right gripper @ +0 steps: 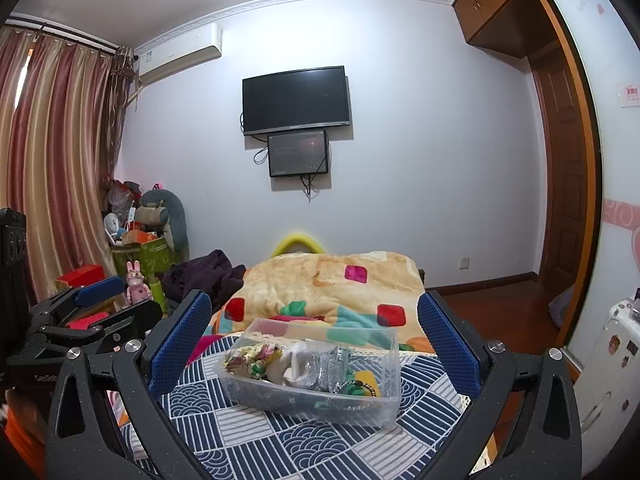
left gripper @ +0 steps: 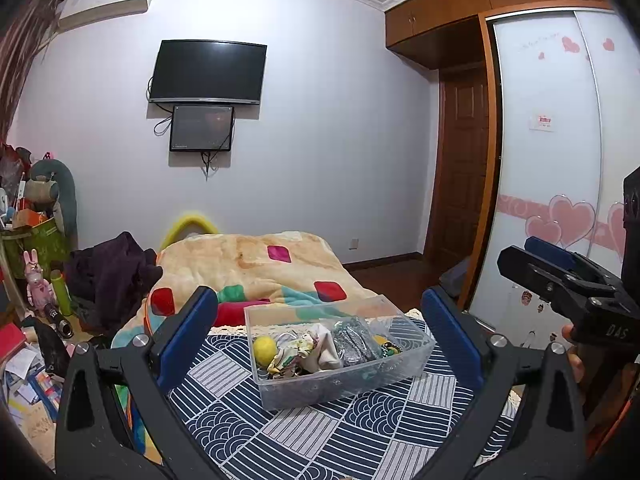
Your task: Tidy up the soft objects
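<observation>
Here, the bed [left gripper: 256, 264] w/ an orange blanket [right gripper: 320, 280] fills mid-room; nearer the cameras lies a navy/white patterned cloth [left gripper: 320, 432] on a flat surface, edge touching the blanket. Can't tell if a desk sits under it.

On the cloth stands a clear plastic bin [left gripper: 280, 394], upright, open top. Its long axis runs roughly left-right across the left wrist view, right end angled a bit further away; in the right wrist view the bin [right gripper: 394, 364] reads the same, near corner toward the right side.

Left tool [left gripper: 320, 336]: released, blue pads spread wide, wider than the bin, holding nothing, touching nothing; the bin sits between the pads but further off. Right tool [right gripper: 314, 340]: also released, spread wide, empty, clear of the bin. From the left wrist view the right tool [left gripper: 532, 256] hangs well right of the bin, above cloth level.

Inside the bin, packed touching each other: cream cloth [left gripper: 326, 350], silver-grey sparkly fabric [left gripper: 354, 342], floral fabric [left gripper: 288, 354], yellow ball [left gripper: 265, 347] at the left end, green beaded ring [right gripper: 354, 388] at the right end.
</observation>
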A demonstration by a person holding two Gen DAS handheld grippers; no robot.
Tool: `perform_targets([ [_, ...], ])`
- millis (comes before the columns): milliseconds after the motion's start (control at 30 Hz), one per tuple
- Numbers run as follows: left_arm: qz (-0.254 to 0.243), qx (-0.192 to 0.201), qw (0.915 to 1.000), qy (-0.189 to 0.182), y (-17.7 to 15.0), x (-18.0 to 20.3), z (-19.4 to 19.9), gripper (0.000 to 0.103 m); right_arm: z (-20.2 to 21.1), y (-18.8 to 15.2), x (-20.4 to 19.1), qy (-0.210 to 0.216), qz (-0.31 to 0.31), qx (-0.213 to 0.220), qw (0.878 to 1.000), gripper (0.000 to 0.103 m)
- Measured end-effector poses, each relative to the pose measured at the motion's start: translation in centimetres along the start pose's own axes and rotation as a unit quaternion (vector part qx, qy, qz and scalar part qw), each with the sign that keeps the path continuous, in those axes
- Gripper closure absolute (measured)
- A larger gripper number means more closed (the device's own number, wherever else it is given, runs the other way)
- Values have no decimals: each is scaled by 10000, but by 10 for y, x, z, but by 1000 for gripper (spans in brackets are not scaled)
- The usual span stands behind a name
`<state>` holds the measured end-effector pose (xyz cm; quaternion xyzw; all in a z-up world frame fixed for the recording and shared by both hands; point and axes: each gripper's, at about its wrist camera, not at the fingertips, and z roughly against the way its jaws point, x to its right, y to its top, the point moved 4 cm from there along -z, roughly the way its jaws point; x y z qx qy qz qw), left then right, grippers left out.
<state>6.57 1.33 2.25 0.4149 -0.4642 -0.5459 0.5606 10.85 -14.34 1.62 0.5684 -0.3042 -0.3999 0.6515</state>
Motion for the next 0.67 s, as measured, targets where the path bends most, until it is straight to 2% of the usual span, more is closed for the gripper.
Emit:
perform_targets([
  [267, 3, -82, 9999, -137, -2, 2, -3, 0, 0, 0, -1, 7, 3, -1, 10000, 0],
  [667, 44, -80, 10000, -38, -2, 4, -3, 0, -1, -2, -4, 34, -5, -72, 10000, 0],
])
